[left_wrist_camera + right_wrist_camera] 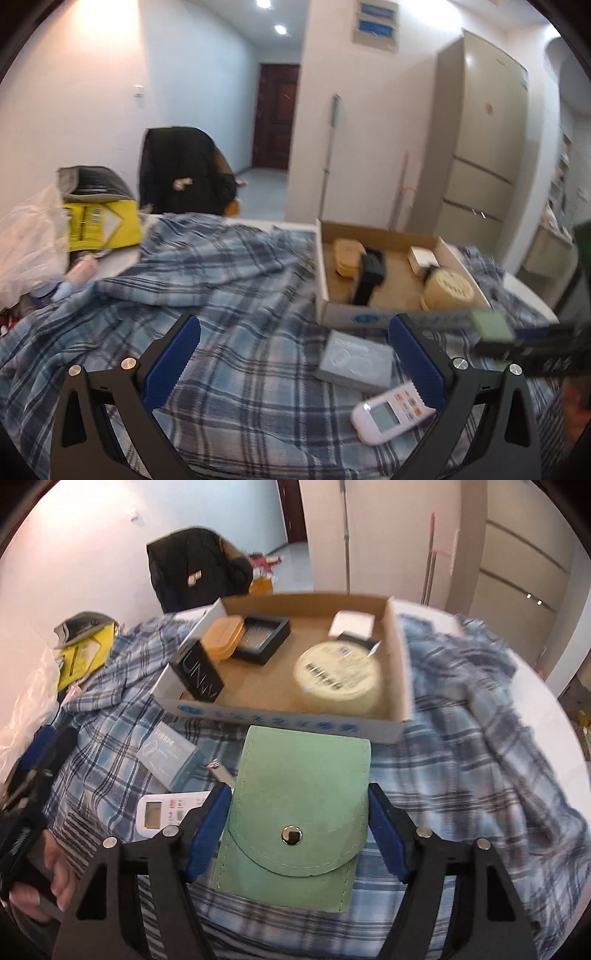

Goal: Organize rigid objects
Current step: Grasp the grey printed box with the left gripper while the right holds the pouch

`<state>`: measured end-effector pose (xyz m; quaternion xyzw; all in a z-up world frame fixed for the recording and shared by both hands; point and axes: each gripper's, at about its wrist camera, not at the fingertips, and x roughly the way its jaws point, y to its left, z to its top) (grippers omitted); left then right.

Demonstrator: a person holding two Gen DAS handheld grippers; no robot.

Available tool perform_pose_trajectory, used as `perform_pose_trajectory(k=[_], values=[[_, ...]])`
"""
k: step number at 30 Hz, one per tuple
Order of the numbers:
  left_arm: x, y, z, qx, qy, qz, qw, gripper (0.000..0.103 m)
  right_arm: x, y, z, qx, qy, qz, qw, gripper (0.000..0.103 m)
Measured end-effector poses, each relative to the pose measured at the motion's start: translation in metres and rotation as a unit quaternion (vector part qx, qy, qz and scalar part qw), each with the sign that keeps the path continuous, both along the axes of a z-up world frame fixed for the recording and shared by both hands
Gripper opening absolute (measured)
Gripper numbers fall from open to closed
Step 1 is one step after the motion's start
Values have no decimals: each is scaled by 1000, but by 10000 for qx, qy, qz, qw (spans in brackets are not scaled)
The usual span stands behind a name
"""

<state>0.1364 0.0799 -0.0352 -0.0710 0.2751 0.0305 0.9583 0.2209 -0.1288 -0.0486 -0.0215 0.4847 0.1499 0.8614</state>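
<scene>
My right gripper is shut on a pale green snap-flap pouch, held just in front of the shallow cardboard box. In the left wrist view the same pouch shows blurred at the right. The box holds a tan case, a black tray, a black carton, a round yellow tin and a white box. My left gripper stands open above the plaid blanket, with nothing between its fingers. A white remote and a flat grey-blue box lie beside its right finger.
A yellow package and a plastic bag sit at the far left. A chair draped in a black jacket stands behind. The white table edge shows at the right. A hand grips the left tool.
</scene>
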Motion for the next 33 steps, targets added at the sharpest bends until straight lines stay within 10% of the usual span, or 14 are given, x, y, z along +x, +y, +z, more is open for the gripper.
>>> perform_pose_trajectory(k=[8,15,23,33], values=[[16,-2,20,27,298,-832,9961,103,-5,-21,17,157,-1013,-113,9947,72],[48,-29,6,-247,1499,-2266,9621,84,-5,-40,7,613,-819,-391,9940,72],[76,-36,-24,-37,2078,-2181,9536,79,-4,-46,11,718,-860,-325,9932,72],[86,-63,-46,1118,2353,-2341,9367,85,-4,-49,13,763,-869,-318,9928,72]])
